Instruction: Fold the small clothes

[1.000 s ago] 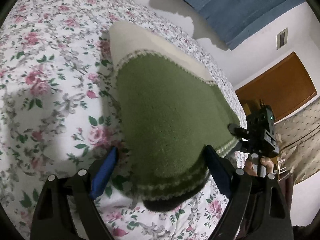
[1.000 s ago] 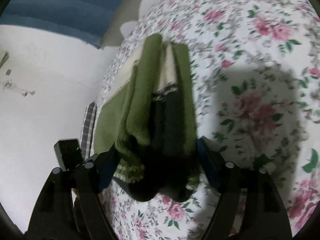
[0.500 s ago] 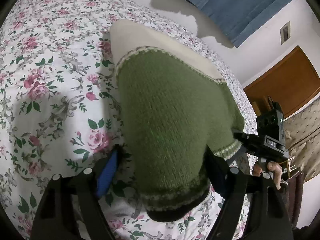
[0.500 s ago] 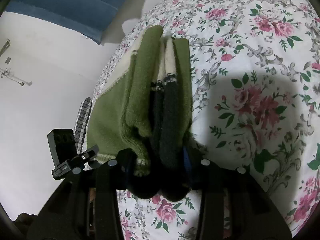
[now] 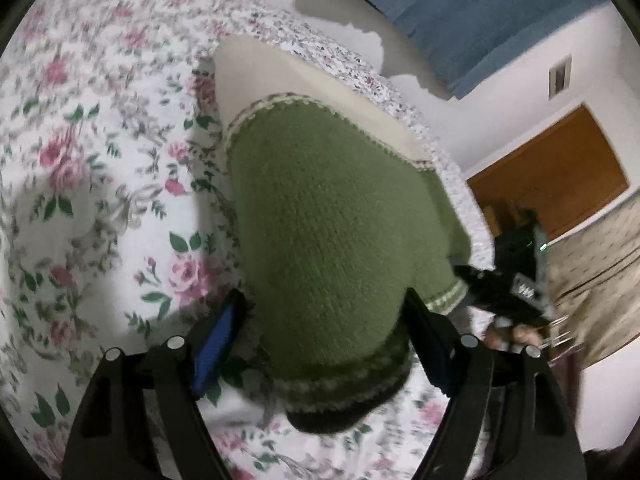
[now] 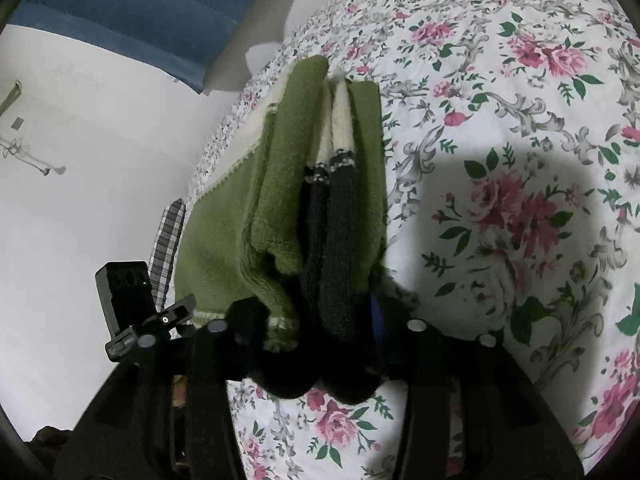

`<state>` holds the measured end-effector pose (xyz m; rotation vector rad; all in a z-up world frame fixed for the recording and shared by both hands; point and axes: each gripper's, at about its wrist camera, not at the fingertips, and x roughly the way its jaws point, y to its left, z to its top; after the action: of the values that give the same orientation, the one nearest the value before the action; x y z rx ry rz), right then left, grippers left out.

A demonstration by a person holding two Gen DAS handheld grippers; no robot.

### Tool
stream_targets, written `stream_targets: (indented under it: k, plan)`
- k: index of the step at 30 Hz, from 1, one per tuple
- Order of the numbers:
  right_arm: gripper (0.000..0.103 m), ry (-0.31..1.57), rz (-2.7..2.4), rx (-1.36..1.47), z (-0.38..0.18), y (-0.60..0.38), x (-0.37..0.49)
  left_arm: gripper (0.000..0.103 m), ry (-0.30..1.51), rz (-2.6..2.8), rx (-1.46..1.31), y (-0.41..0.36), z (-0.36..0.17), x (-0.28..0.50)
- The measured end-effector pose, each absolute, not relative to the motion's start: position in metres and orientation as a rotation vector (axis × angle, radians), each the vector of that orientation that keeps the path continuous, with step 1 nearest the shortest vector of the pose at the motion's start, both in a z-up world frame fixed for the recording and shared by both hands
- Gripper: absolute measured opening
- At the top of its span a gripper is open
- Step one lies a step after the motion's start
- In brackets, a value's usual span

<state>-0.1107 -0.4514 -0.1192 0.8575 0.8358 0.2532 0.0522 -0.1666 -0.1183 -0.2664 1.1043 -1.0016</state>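
Observation:
A small knitted sweater (image 5: 332,232), green with a cream top and a dark striped hem, lies on the flowered bedspread (image 5: 88,184). My left gripper (image 5: 324,344) stands open, its fingers on either side of the hem, the cloth bulging between them. In the right wrist view the sweater (image 6: 320,208) shows as stacked folds, green outside, cream and dark sleeves inside. My right gripper (image 6: 316,332) is shut on the bunched hem end of those folds. The other gripper shows at the sweater's far edge in each view: the right one (image 5: 504,288), the left one (image 6: 144,320).
The bedspread (image 6: 520,160) extends to the right of the sweater. A blue headboard (image 5: 460,12) and white wall lie beyond the bed. A brown wooden door (image 5: 560,176) is at the right. A checked cloth (image 6: 168,240) hangs at the bed's edge.
My right gripper has closed from open onto the folded hem end. My left gripper stayed open and moved slightly forward over the hem.

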Motion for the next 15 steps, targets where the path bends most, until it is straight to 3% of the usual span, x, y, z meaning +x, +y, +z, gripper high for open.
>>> stream_targets:
  k: [6,15]
  plan:
    - [0.073,0.811,0.259,0.862,-0.102,-0.466,-0.1,0.084,1.093,-1.006,-0.297,-0.155,-0.11,0.074]
    - [0.075,0.819,0.289,0.94,-0.112,-0.484,-0.034,0.086,1.134,-1.079,-0.256,-0.192,-0.117,0.106]
